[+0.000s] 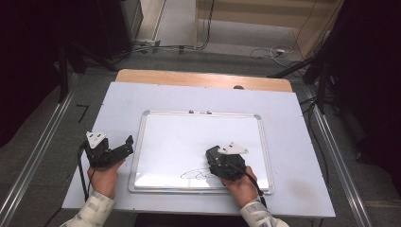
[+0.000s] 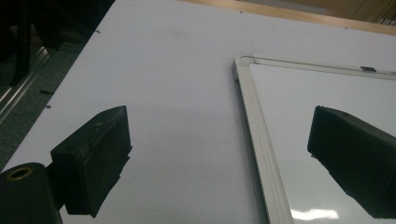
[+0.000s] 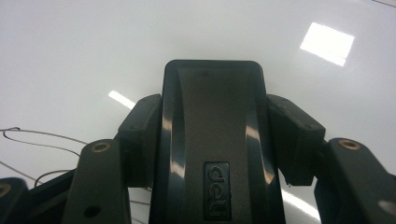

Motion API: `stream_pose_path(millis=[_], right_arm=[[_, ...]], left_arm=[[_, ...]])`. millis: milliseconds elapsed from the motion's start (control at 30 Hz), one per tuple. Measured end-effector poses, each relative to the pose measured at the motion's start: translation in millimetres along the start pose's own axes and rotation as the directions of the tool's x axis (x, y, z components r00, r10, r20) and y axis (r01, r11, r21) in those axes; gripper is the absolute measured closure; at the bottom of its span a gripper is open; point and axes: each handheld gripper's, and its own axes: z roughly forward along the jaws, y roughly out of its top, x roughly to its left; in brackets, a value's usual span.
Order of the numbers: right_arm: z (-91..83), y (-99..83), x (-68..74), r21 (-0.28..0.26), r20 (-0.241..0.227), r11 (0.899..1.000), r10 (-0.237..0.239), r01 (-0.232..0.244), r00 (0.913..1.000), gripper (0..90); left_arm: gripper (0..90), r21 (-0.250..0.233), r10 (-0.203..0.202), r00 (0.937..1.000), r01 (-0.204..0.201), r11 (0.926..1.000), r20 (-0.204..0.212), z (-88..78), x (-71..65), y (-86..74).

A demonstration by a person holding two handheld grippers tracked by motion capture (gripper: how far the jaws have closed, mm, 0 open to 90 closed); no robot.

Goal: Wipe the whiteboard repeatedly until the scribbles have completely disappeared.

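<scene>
Close up, eraser (image 3: 212, 140) clamped, scribble (image 1: 196, 175) beside

Dim room — ceiling glare on whiteboard (image 3: 327, 43), soft focus.

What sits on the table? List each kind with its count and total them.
Whiteboard: 1
Black eraser, clamped in the right gripper on the board: 1
Grippers, counting the left gripper, jaws apart over the board's left edge: 2
Total: 4
</scene>
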Motion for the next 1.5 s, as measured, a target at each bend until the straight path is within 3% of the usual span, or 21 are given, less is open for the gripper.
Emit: stream_pose_path(millis=[1500], right_arm=[[22.9,22.5,62.6,0.0,-0.085,0.997,-0.081,0.081,0.9931,39.1]], left_arm=[[6.5,-0.002,0.001,1.0,0.0,1.0,0.005,0.1,-0.7,1.0]])
